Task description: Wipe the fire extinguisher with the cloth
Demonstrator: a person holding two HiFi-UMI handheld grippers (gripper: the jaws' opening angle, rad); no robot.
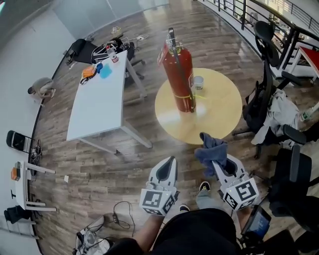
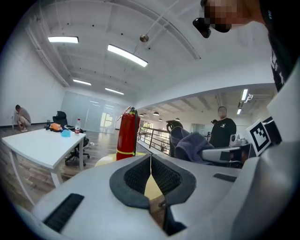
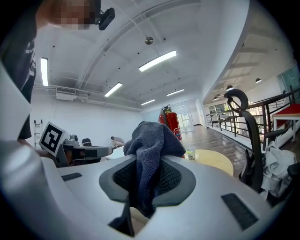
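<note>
Extinguisher (image 1: 179,74): red cylinder, upright on the round table (image 1: 219,112), toward its far-left part. Black handle and hose on top, yellow band near the base. Neither gripper touches it.

Cup (image 1: 198,82): small, pale, on the round table just right of the extinguisher.

Cloth (image 1: 210,148): dark blue-grey, bunched, at the round table's near edge. In the right gripper view it rises from between the jaws and flops over them.

Right gripper (image 1: 215,160): jaws clamped on the cloth. Held at the round table's near edge, well apart from the extinguisher.

Left gripper (image 2: 150,160): jaws closed, pads meeting at the tips, nothing between them. Held over the floor (image 1: 99,164) near the round table's near-left edge, beside the right gripper.

White table (image 1: 94,107): rectangular, left of the round table. A bottle (image 1: 113,54), an orange item (image 1: 88,72) and a blue item (image 1: 105,71) lie at its far end.

Office chair (image 1: 264,94): black, just right of the round table, with pale clothing (image 1: 279,117) draped beside it.

Railing (image 1: 249,12): black, beyond the round table to the far right.

Person (image 1: 42,88): crouched by the wall, far left of the round table.
</note>
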